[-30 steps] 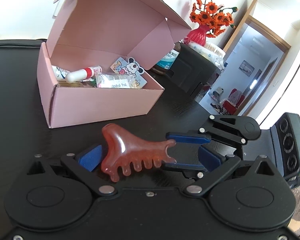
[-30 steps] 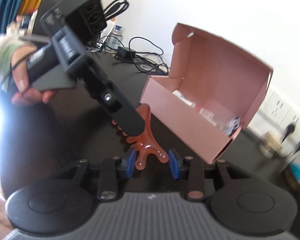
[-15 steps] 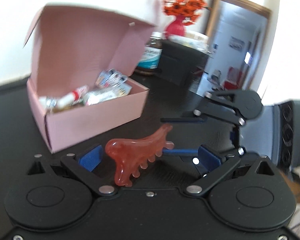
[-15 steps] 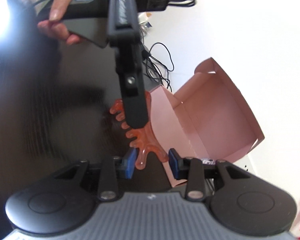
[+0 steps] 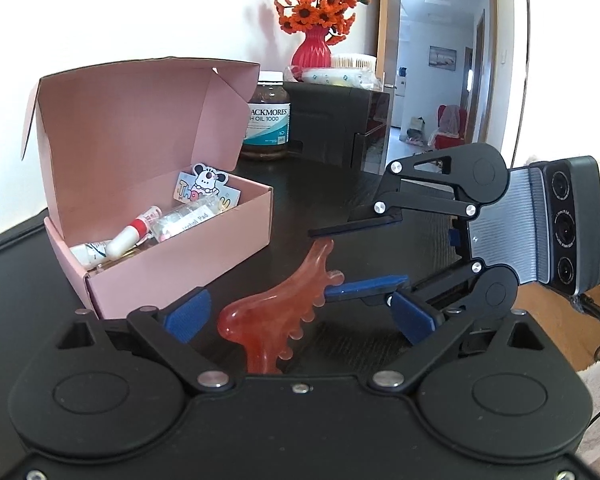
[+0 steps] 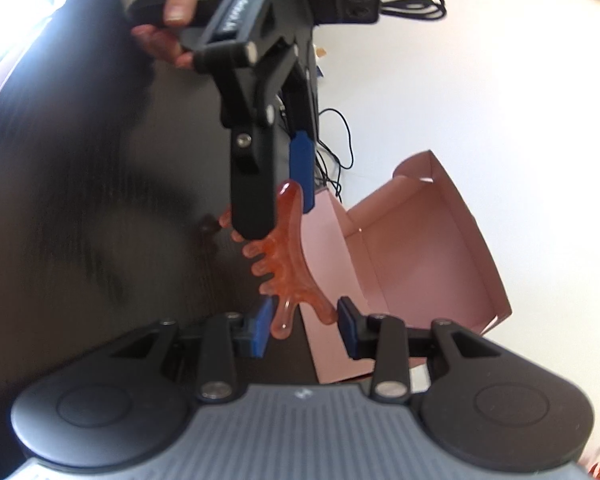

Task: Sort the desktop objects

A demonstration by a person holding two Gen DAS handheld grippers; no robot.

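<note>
A translucent red massage comb (image 5: 272, 312) hangs over the black table (image 5: 28, 280). My right gripper (image 6: 302, 328) is shut on its forked end, teeth pointing left in the right wrist view. It enters the left wrist view from the right as the right gripper (image 5: 324, 260). My left gripper (image 5: 300, 314) straddles the comb's rounded end with its jaws closing, and its blue pads (image 5: 188, 312) stand clear of the comb. In the right wrist view the left gripper (image 6: 280, 216) reaches down from above. The open pink box (image 5: 172, 264) stands behind, also seen as the pink box (image 6: 420, 260).
Small tubes (image 5: 128, 236), a sachet and a cartoon card (image 5: 206, 190) lie in the box. A supplement jar (image 5: 266, 120), a black case (image 5: 336, 120) and a red vase of orange flowers (image 5: 314, 48) stand behind. Cables (image 6: 340, 148) trail by the wall. A hand (image 6: 172, 12) grips the left tool.
Both grippers have rolled, so the comb now stands steeper between the left jaws. The right gripper has kept its hold. The left jaws have come in slightly.
</note>
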